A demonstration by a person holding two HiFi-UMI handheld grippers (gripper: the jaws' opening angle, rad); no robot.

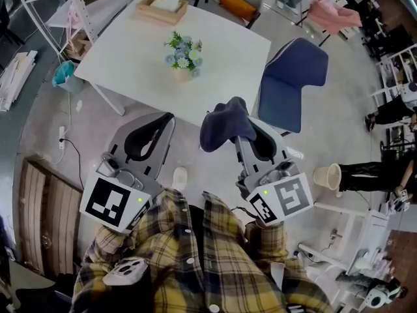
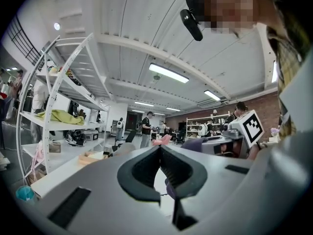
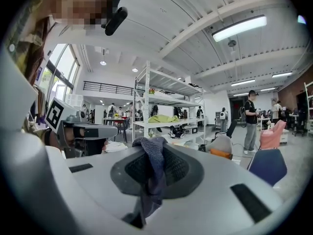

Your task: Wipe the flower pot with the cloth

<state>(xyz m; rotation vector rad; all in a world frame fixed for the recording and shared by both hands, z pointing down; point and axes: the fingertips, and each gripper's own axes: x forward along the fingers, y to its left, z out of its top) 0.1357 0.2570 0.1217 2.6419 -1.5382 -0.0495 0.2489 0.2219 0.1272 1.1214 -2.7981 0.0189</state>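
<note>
Cloth in the right gripper, pot out on the table.
The right gripper (image 3: 154, 148) was clamped on a dark blue, coarse-knit cloth (image 3: 152, 173), which bunched over its ribbed black pads and hung limp below. The left gripper (image 2: 160, 149) was closed tip to tip on nothing. The flower pot (image 1: 182, 74), small, pale and rounded, perhaps ceramic, stood on the smooth white table (image 1: 225, 60), well apart from both grippers.

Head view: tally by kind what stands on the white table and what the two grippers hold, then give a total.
flower pot: 1
wooden box: 1
cloth: 1
Total: 3
</note>
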